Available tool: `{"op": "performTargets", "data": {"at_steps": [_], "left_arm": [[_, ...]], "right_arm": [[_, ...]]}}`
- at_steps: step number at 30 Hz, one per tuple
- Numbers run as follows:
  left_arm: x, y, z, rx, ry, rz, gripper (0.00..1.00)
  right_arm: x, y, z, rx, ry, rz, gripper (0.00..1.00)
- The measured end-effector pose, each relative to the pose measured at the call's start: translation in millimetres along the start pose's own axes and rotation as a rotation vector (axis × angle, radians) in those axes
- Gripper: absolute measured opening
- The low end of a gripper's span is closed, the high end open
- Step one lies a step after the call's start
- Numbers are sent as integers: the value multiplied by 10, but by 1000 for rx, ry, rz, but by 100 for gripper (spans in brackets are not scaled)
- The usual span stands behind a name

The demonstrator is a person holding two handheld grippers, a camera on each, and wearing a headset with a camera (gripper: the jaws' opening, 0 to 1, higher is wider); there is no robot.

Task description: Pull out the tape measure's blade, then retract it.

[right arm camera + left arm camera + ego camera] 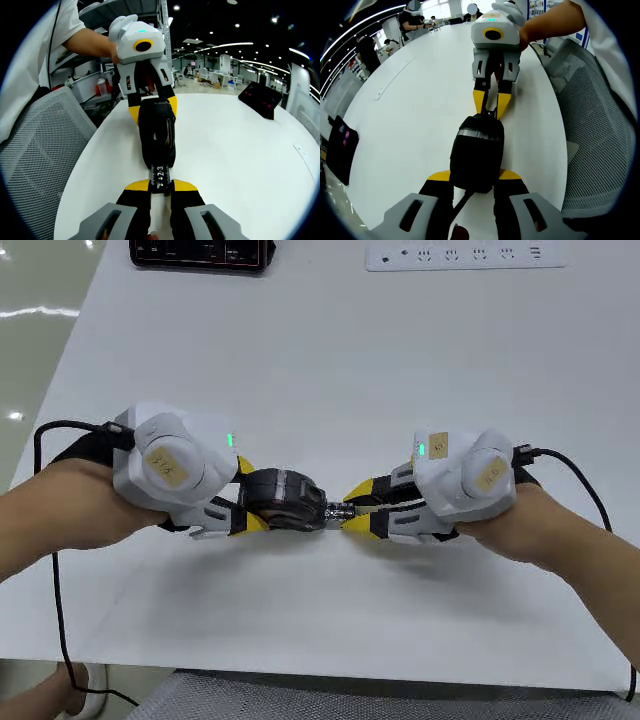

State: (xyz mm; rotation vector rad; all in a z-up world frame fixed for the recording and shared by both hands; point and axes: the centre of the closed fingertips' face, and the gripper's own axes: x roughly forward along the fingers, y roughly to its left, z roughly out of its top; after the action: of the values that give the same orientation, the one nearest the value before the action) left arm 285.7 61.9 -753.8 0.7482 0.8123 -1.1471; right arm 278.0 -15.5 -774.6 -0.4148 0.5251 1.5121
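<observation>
Now right gripper pinches tape measure's protruding blade.

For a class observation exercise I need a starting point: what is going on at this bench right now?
A person at a white table holds a gripper in each hand. The left gripper is clamped around the black tape measure. The right gripper, facing it at close range, pinches the tip of the blade. Only a short stretch of blade with a few printed numbers is out, so it sits almost fully inside the case.
</observation>
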Motion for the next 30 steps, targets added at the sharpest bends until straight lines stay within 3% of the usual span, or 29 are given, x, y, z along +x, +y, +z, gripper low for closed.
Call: {"op": "performTargets", "data": {"at_steps": [30], "left_arm": [[8,-2,14,-1,-3,2,25]], "right_arm": [[-331,-3,-206,6,44,-17,10]]}}
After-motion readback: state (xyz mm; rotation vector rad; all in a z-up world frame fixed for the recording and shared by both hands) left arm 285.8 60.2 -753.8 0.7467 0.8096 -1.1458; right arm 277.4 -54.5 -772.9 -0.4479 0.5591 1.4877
